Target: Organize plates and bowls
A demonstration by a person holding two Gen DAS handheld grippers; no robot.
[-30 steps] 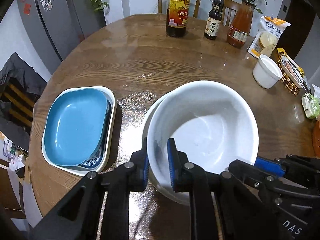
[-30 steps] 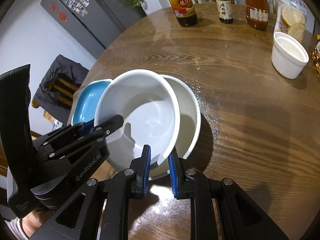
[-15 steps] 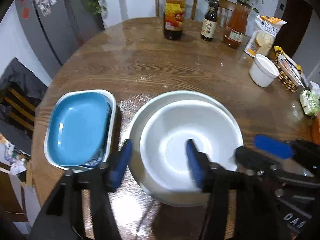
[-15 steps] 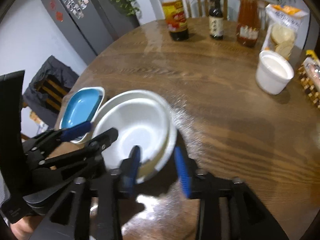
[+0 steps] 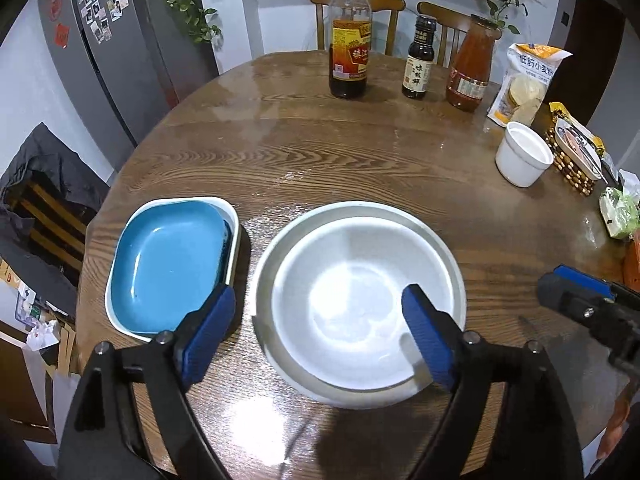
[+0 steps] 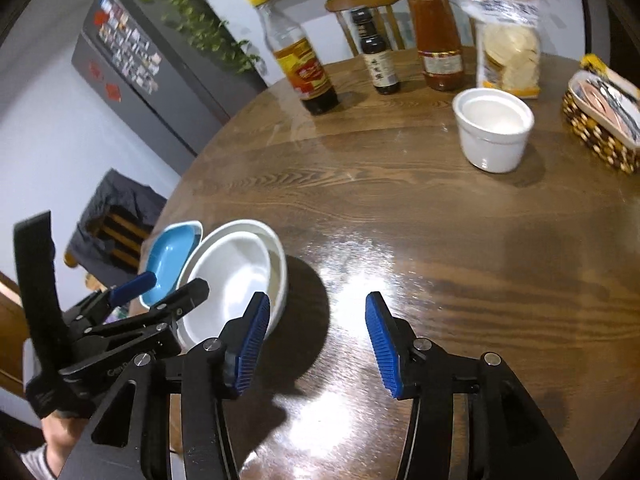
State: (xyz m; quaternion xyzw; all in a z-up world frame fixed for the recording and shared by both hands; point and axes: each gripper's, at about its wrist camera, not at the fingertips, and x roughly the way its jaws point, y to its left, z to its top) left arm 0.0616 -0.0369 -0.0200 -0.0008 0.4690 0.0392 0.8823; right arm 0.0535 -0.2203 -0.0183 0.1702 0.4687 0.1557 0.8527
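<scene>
A white bowl [image 5: 352, 304] sits nested inside a larger white bowl [image 5: 360, 208] near the table's front edge. My left gripper [image 5: 316, 300] hovers over their near-left rim; its jaws are opening, and the pads touch nothing. Left of them, a blue plate [image 5: 168, 264] lies in a white square dish [image 5: 234, 216]. In the right wrist view my right gripper [image 6: 318, 300] is over bare table just right of the nested bowls [image 6: 228, 276], its jaws opening with nothing between them. The left gripper [image 6: 160, 292] shows at that view's left.
A white cup [image 6: 492, 128] stands at the right. Three bottles [image 5: 348, 40] line the far edge beside a snack bag [image 5: 524, 88]. A woven basket [image 6: 600, 120] sits far right. Bare wooden table [image 5: 340, 152] lies between bowls and bottles.
Both grippers let go of the white bowl, which went from tilted to flat inside the larger bowl. The right gripper drew back to the right, off the bowls.
</scene>
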